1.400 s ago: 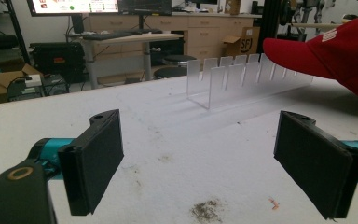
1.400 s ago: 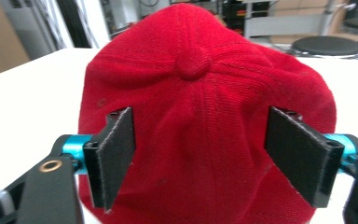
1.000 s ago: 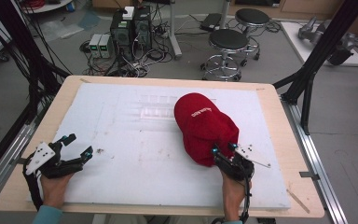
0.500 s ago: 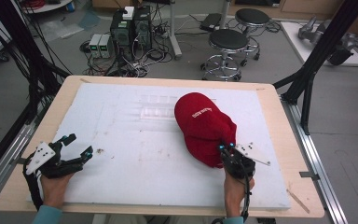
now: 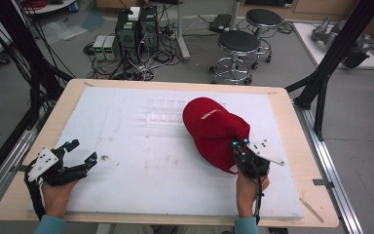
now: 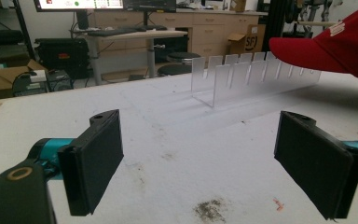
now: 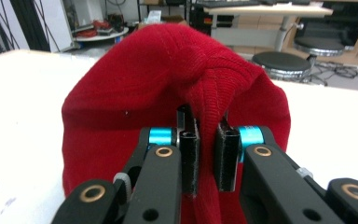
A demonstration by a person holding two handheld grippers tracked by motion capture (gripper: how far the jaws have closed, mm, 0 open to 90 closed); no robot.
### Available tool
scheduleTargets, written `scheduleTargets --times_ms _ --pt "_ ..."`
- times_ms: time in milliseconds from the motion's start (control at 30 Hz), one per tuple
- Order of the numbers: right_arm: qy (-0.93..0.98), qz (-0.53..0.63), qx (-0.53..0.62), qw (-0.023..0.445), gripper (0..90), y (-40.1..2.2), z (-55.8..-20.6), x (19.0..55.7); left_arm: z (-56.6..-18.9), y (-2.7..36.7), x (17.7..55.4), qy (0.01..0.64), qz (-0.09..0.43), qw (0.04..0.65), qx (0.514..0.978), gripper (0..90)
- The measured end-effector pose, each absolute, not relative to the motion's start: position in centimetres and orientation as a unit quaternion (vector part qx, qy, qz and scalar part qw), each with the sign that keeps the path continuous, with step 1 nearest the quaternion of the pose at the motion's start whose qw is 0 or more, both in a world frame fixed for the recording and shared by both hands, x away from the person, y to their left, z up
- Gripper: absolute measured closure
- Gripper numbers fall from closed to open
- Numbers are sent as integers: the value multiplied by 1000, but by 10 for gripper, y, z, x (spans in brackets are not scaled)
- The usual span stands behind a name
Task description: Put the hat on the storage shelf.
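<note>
Right gripper (image 7: 208,161) jaws just closed, pinching red cap (image 5: 214,129) rear fabric for lift. Left gripper (image 6: 209,163) wide open, empty, parked on white mat (image 5: 141,161) clear of cap.

red cap (image 6: 335,44): cut off at right edge | white lettering (image 5: 207,115): unreadable

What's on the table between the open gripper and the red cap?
Only bare white mat, with small dirt specks, lies between the left gripper and the red cap in the high view. The clear slotted rack stands farther back.
</note>
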State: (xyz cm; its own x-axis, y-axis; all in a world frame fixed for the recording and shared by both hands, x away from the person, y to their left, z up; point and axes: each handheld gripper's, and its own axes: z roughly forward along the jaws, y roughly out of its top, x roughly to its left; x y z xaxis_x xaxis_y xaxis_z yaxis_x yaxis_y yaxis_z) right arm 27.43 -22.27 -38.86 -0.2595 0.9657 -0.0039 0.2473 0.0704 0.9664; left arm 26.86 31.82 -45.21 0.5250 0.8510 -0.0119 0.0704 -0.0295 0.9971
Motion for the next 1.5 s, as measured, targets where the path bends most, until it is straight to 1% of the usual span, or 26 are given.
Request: scheduleTargets --times_ms 200,333,500,700,833,1100,1167,1233,1300,1433,1467,1500 --pt "635 486 451 396 832 -219 -364 282 -452 318 270 362 323 596 640 156" --pt "642 489 433 402 831 -214 -350 287 -451 318 270 362 320 597 640 155" --pt "649 498 410 403 832 -207 -338 290 -450 320 270 354 323 591 649 154" --pt "654 512 389 398 833 -205 -331 290 -441 324 269 351 317 605 641 153" --pt "648 533 379 390 835 -208 -325 289 -434 324 269 344 313 609 643 153" --pt "656 576 335 355 836 -214 -309 285 -416 318 271 327 293 626 645 153" --pt "658 578 329 352 836 -214 -308 284 -411 315 271 322 290 628 646 154" --pt "665 586 318 336 837 -213 -307 284 -407 313 271 316 287 629 649 153" --pt "666 590 313 332 836 -213 -307 284 -403 310 271 312 280 630 654 153" --pt "676 611 286 299 836 -210 -307 283 -397 305 272 302 265 633 662 153" --pt "681 620 271 281 836 -208 -307 285 -395 304 272 298 259 633 665 152" --pt "681 620 271 281 836 -208 -307 285 -394 302 273 296 254 634 668 152"
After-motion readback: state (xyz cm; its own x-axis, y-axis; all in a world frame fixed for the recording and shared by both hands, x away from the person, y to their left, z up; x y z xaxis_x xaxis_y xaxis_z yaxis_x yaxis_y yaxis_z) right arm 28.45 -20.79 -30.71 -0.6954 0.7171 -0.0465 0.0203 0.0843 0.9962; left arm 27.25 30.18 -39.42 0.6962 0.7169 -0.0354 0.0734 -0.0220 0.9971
